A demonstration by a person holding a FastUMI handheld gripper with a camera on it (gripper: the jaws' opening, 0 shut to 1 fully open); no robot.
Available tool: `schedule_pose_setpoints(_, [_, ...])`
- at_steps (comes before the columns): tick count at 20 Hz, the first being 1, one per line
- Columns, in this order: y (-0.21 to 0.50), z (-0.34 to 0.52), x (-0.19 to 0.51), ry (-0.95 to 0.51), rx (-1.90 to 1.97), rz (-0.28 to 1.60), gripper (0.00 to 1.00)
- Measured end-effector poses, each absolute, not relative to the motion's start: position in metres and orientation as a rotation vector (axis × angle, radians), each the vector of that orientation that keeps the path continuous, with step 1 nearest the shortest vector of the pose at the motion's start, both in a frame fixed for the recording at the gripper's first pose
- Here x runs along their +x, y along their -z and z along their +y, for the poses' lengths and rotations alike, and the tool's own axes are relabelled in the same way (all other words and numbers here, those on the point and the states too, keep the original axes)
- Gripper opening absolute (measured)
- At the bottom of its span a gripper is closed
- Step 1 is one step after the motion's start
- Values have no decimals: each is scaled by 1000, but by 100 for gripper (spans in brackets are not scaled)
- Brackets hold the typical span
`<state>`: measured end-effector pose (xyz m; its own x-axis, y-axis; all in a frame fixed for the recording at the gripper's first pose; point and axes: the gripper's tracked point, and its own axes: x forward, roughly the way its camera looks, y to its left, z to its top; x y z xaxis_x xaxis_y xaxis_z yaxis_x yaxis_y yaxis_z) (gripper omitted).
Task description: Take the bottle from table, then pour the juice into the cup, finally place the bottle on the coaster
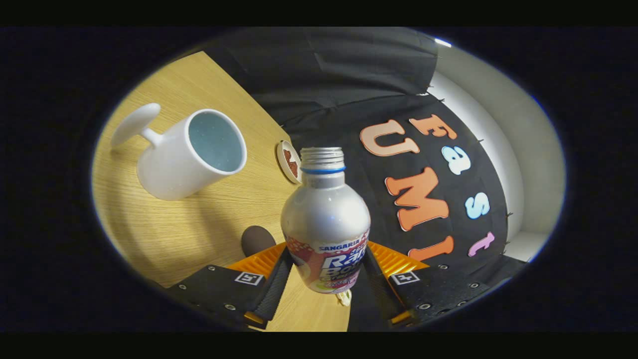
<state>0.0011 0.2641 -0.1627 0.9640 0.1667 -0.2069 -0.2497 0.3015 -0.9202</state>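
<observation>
A white mug [192, 154] with a flat paddle-like handle stands on the wooden table [164, 234], its wide mouth open toward the camera and its pale blue inside showing, apparently empty or nearly so; it sits ahead of the fingers and off to the left, well placed to receive a pour. Just beyond it, near the table's far edge, lies a small round coaster [289, 161] with a pale rim and a reddish-brown centre, left bare, seemingly as the landing spot for the last step. A small dark round object [256, 239], too indistinct to name, rests on the table just beside the left finger. At centre, a silver aluminium bottle [325, 224] with its cap off, a bare threaded neck and a blue ring below it, is clamped between the two fingers of the gripper [326, 271], both pressing on its labelled lower body. The whole scene reads as tilted, which suggests the bottle has been lifted clear of the table and is being leaned toward the mug, though no juice is visible leaving the mouth. To the right hangs the booth's black cloth [349, 65], with a white wall [498, 129] behind it.
</observation>
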Motion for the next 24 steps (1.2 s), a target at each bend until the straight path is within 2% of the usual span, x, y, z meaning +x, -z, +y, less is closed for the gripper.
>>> schedule_pose_setpoints(24, [140,290,11,-250,-1597,-116,78])
